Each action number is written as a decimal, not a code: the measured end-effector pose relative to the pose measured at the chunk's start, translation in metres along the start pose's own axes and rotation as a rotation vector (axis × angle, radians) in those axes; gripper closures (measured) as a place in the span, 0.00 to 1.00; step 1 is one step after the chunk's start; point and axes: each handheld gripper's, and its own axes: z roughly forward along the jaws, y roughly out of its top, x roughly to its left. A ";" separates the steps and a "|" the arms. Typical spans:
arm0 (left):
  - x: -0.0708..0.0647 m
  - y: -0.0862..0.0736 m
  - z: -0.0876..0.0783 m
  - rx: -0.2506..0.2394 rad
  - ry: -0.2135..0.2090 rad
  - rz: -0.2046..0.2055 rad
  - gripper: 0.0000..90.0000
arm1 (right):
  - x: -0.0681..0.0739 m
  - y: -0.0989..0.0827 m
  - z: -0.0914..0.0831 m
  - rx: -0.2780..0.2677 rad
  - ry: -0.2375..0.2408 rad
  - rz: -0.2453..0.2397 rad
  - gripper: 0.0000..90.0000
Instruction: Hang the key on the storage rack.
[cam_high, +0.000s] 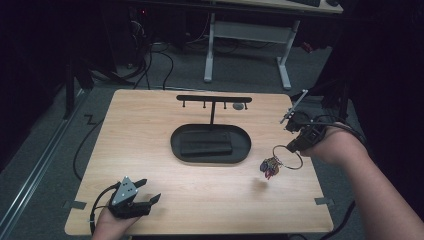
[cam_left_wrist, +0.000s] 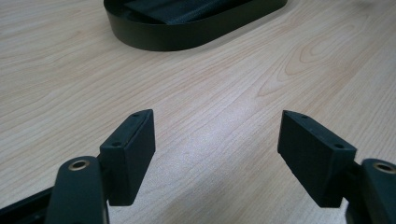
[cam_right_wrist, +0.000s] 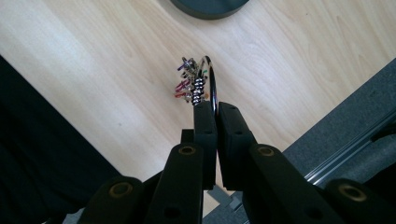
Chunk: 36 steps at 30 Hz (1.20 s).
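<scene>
Black fingers (cam_right_wrist: 205, 126) pinch thin metal ring (cam_right_wrist: 213, 84) dangling small colourful charms (cam_right_wrist: 189, 79).

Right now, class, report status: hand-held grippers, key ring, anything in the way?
Right hand-held gripper shut on key ring, lifted off table. Left hand-held gripper open, empty. Path to hook stand clear.

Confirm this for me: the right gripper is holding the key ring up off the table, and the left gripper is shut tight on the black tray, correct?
Not quite. The right gripper does hold the key ring above the table, but the left gripper is open and empty, apart from the black tray, as the left gripper view shows.
</scene>
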 end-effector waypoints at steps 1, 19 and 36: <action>0.000 0.000 0.000 -0.001 -0.002 0.001 0.31 | -0.001 0.002 0.000 -0.002 -0.002 0.000 0.97; 0.005 -0.001 -0.001 -0.012 0.002 -0.018 0.31 | -0.021 0.048 -0.003 -0.062 -0.010 0.010 0.97; 0.005 -0.002 -0.004 -0.014 -0.001 -0.014 0.33 | -0.046 0.101 0.028 -0.101 0.013 0.007 0.97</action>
